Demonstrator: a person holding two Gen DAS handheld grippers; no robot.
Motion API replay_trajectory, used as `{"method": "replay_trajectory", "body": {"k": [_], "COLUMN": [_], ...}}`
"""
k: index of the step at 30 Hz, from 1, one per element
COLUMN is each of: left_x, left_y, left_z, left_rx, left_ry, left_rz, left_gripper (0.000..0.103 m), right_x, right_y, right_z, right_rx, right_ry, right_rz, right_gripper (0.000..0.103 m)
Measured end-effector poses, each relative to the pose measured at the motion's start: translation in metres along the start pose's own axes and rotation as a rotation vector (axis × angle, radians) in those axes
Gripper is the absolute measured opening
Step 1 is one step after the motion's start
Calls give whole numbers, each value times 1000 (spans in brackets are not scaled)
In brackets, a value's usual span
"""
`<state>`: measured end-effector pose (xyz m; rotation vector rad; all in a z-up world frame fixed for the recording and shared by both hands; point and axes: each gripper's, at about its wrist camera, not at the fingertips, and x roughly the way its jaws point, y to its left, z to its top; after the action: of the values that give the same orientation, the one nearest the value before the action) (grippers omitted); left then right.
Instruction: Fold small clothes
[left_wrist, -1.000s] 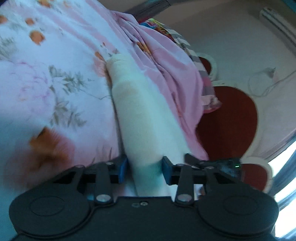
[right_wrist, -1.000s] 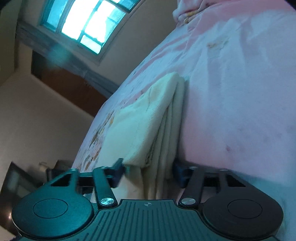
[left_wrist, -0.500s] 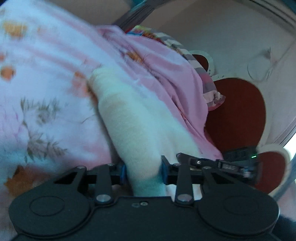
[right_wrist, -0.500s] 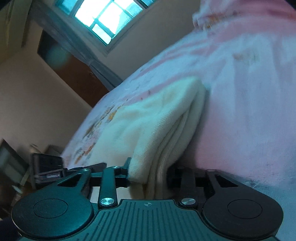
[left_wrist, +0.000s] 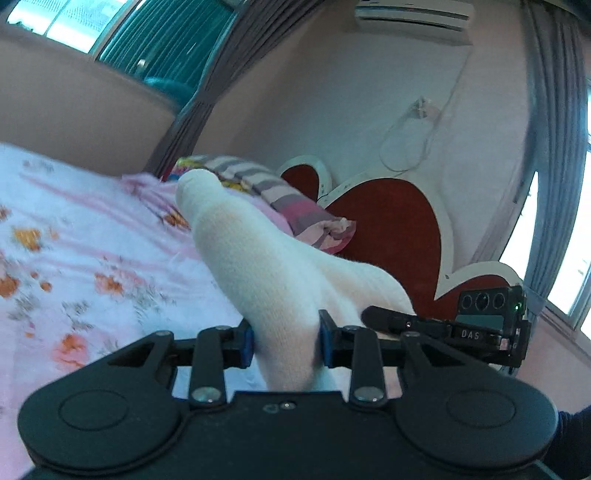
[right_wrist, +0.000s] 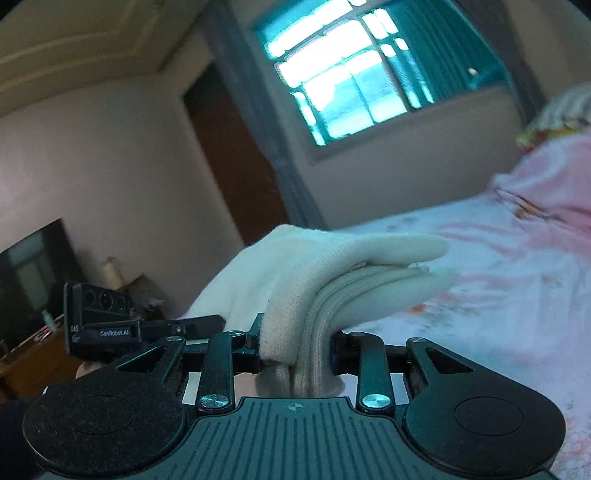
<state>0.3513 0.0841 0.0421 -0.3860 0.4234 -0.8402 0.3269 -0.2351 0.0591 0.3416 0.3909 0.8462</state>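
We find the white socks (left_wrist: 273, 280) to be knitted cloth, matt, with a fine ribbed weave at the cuffs. The bedsheet (left_wrist: 92, 266) is soft matt printed cotton-like fabric. The left gripper (left_wrist: 286, 341) and the right gripper (right_wrist: 297, 349) look like matt black plastic with bright metal screws; the left carries blue pads. The headboard (left_wrist: 391, 236) shows smooth red panels with a glossy white border.
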Motion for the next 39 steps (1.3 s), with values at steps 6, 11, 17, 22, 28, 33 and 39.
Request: {"method": "replay_trajectory", "body": {"k": [6, 11, 17, 22, 28, 33, 39], "left_x": [-24, -18, 12, 41, 78, 99, 65], "left_y": [-1, 37, 90, 132, 185, 220, 208], "left_z": [13, 7, -3, -4, -22, -49, -67], "left_rx": [12, -46, -75, -99, -176, -305, -371], "left_ry": [-21, -8, 38, 78, 137, 225, 280], "left_rz": [51, 78, 113, 133, 183, 221, 151], "left_gripper": [29, 29, 29, 29, 29, 37, 59], "right_x": [26, 66, 115, 151, 200, 222, 167], "right_y": [32, 17, -44, -82, -135, -174, -187], "right_z": [5, -1, -19, -26, -45, -73, -92], "right_rx": [-6, 40, 105, 138, 251, 393, 560], "right_ry": [1, 36, 91, 120, 183, 241, 227], "right_rz": [32, 32, 21, 1, -32, -114, -67], "right_gripper": [31, 31, 31, 31, 31, 40, 65]}}
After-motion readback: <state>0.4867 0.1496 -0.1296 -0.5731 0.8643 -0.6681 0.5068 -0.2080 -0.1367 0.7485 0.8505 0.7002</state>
